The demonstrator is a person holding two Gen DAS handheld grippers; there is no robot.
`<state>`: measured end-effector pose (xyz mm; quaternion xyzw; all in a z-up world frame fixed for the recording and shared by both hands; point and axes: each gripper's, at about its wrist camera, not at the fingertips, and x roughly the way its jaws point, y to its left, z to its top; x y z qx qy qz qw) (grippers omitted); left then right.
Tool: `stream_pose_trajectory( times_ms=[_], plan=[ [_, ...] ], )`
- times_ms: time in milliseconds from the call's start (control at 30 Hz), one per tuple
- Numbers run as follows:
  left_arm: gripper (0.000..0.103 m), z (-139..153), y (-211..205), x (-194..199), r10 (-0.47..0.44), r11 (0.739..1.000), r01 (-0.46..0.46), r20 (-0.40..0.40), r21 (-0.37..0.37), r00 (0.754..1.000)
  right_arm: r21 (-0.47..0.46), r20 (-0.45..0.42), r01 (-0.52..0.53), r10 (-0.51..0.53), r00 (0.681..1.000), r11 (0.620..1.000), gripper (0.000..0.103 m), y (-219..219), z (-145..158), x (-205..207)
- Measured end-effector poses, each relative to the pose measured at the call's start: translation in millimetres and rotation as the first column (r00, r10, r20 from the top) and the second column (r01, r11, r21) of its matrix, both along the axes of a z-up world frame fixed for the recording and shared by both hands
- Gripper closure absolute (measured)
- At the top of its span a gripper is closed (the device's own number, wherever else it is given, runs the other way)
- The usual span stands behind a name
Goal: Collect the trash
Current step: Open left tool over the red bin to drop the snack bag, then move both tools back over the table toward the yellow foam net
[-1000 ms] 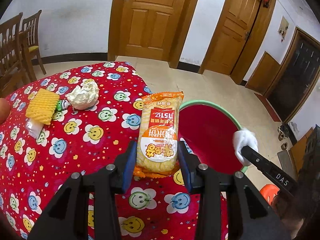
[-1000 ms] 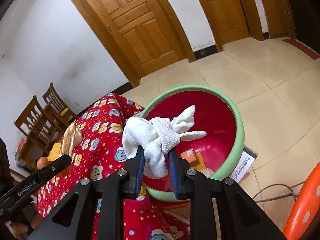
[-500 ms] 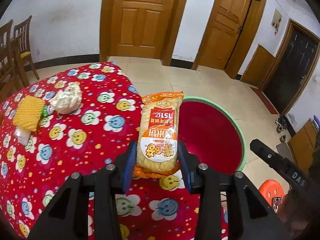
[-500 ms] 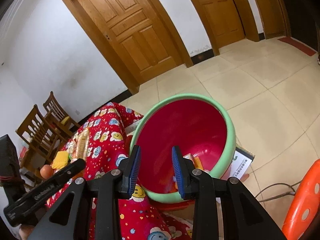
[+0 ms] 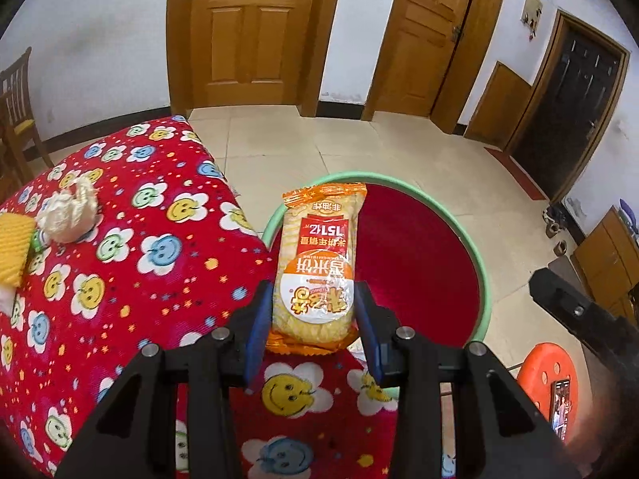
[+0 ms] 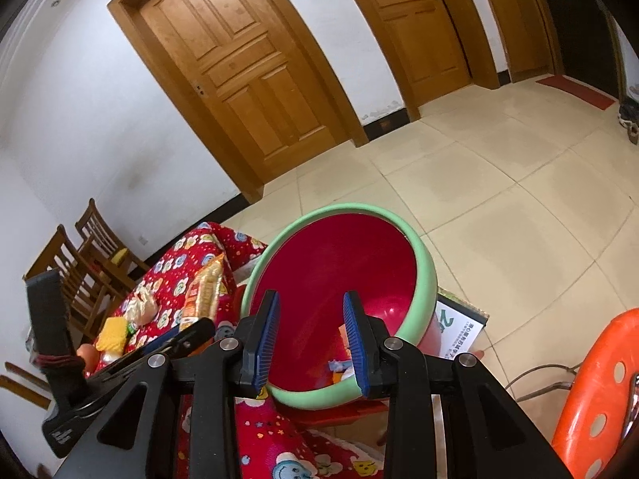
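The left gripper (image 5: 313, 315) clamps an orange-and-yellow plastic rice-cracker packet (image 5: 317, 263) upright, poised over the near rim of the red plastic bin with a green rim (image 5: 481, 263); the right gripper (image 6: 311, 331) hangs above that bin, jaws apart, nothing between them.

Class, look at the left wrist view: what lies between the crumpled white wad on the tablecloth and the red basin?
Only bare smiley-flower tablecloth lies between the crumpled white wad and the red basin, then the table's edge; the left wrist view shows it.
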<state>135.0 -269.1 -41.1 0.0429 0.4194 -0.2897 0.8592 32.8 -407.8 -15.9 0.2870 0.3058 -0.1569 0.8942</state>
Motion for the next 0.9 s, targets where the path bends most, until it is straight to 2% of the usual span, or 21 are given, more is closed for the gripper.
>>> stream_pose_trajectory(
  times_ms=[100,167,233,467,767,900],
  plan=[
    [0.061,0,-3,0,-0.002,1.000,0.002,0.008,0.000,1.000,-0.004,0.004,-0.002,0.002,1.000,1.000,0.070,1,2,-1],
    [0.051,2,-4,-1,-0.004,1.000,0.004,0.015,-0.003,1.000,-0.006,0.006,-0.001,0.002,1.000,1.000,0.070,1,3,-1],
    [0.049,4,-3,-2,-0.001,1.000,0.002,0.025,-0.012,1.000,-0.006,0.008,0.000,0.000,1.000,1.000,0.070,1,4,-1],
    [0.048,12,8,-3,0.020,1.000,-0.019,0.026,-0.023,0.999,-0.006,0.011,-0.004,0.004,1.000,1.000,0.070,2,4,-1],
    [0.048,25,44,-6,0.095,0.994,-0.093,0.030,-0.052,0.995,-0.012,0.014,-0.042,0.042,0.999,0.999,0.070,14,9,4],
    [0.048,33,68,-6,0.165,0.985,-0.163,0.043,-0.056,0.985,-0.011,0.016,-0.070,0.070,0.997,0.997,0.062,24,10,8]
  ],
)
